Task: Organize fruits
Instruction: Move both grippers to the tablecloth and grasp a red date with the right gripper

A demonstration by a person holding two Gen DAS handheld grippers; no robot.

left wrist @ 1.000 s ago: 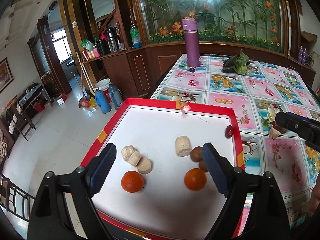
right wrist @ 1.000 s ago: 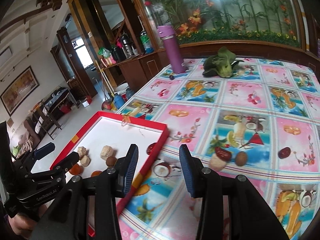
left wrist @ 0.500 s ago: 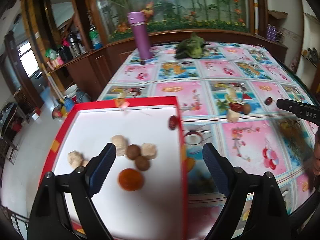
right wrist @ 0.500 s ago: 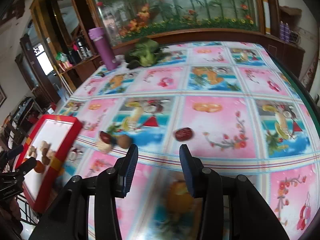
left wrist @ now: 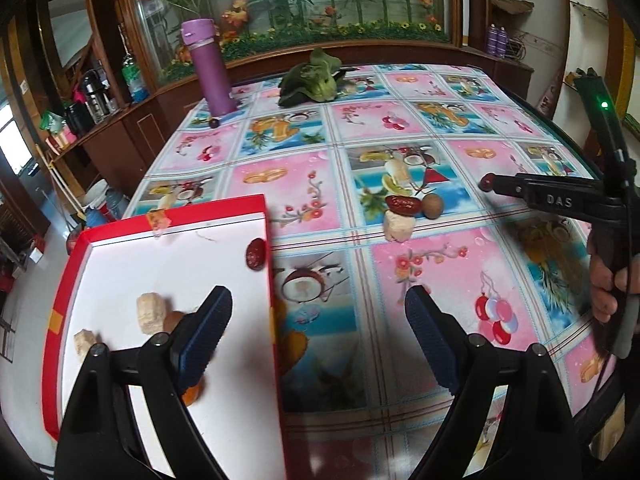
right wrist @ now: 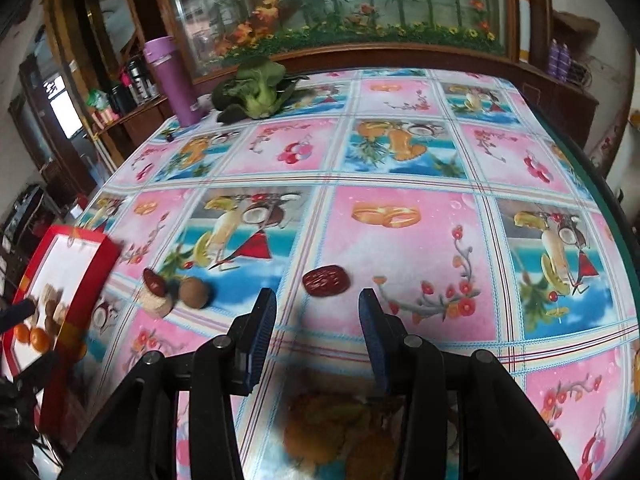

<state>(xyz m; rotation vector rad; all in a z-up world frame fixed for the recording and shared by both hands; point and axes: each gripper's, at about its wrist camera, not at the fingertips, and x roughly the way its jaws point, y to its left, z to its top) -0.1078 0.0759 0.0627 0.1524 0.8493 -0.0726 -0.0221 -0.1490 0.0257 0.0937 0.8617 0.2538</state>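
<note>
A red-rimmed tray [left wrist: 80, 248] with a white floor lies at the table's left edge. It holds a red date [left wrist: 255, 254], pale chunks [left wrist: 149, 314], a brown longan and an orange [left wrist: 192, 394] partly hidden by my left finger. My left gripper [left wrist: 318, 296] hangs open and empty over the tray's right rim. On the cloth a date [right wrist: 154, 282], a longan [right wrist: 194, 293] and a pale chunk [right wrist: 157, 304] lie together. A lone date [right wrist: 326, 281] lies just ahead of my right gripper [right wrist: 317, 300], which is open and empty.
A purple bottle [left wrist: 210, 68] and a leafy green vegetable [left wrist: 314, 82] stand at the far side, with a small dark fruit [left wrist: 215, 123] by the bottle. A person's hand [left wrist: 604, 280] holds the right gripper. The table's right edge [right wrist: 600, 184] curves nearby.
Both grippers have swung right. The left one left the tray's middle for its right rim. The right one moved from beside the tray to the lone date. Both stayed open.
</note>
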